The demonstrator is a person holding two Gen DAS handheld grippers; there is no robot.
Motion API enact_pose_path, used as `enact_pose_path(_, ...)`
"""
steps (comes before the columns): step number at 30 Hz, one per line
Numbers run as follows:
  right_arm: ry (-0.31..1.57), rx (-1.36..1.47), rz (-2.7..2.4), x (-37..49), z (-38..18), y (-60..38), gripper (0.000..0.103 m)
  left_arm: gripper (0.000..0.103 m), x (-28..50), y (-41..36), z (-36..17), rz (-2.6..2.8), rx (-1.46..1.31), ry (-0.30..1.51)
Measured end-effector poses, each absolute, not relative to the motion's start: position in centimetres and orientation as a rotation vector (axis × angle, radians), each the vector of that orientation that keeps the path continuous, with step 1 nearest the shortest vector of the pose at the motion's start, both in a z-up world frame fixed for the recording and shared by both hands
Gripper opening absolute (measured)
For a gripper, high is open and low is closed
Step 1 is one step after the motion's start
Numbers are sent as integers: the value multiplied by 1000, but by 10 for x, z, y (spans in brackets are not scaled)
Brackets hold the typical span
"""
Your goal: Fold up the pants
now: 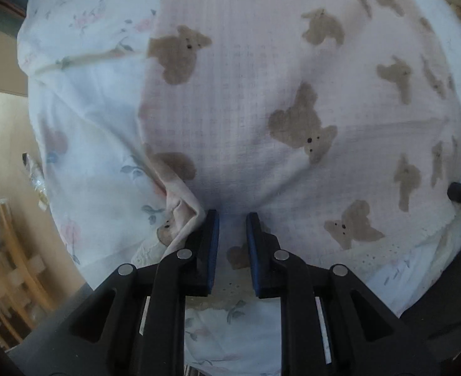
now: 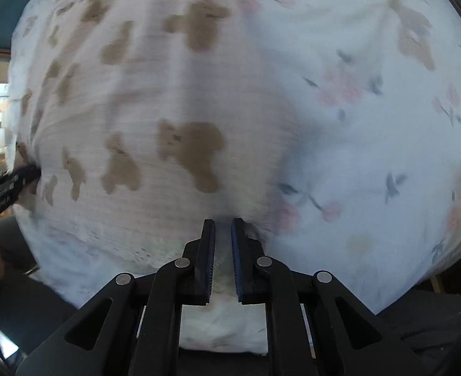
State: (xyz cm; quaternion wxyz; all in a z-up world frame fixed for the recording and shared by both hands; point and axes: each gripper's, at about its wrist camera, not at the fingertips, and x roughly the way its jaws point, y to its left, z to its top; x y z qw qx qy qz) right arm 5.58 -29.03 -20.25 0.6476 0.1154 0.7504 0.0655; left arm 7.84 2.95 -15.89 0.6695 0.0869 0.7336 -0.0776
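Observation:
The pants (image 1: 246, 100) are pale pink with brown teddy bears and lie spread on a floral sheet (image 1: 98, 144). They also fill the left half of the right wrist view (image 2: 142, 119). My left gripper (image 1: 233, 216) has its jaws narrowly apart around the pants' near edge, with a fold bunched against the left finger. My right gripper (image 2: 223, 221) is pinched on the pants' near hem at their right side. The left gripper's tip shows at the left edge of the right wrist view (image 2: 17, 178).
The floral sheet (image 2: 371, 125) covers the bed to the right of the pants. A wooden rack or chair (image 1: 7, 266) stands on the floor at lower left. The bed's near edge runs just below both grippers.

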Motion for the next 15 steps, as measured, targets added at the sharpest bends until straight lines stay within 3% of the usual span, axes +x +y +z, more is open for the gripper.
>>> enact_pose_path(4, 1555, 401, 152, 78, -168, -311, 15, 17, 105, 27, -112, -211, 116, 1516)
enact_pose_path(6, 1470, 480, 180, 102, -150, -326, 24, 38, 134, 27, -86, -203, 78, 1422)
enact_pose_path(7, 1427, 503, 189, 118, -141, -334, 51, 58, 148, 27, -76, -193, 65, 1374)
enact_pose_path(8, 1395, 512, 186, 132, -134, -339, 72, 76, 168, 28, -63, -166, 48, 1307)
enact_pose_path(10, 1306, 528, 187, 166, -120, -352, 73, 86, 204, 27, -52, -147, 29, 1214)
enact_pose_path(15, 1215, 565, 333, 258, -113, -347, 73, 86, 303, 20, -77, -177, -54, 1190)
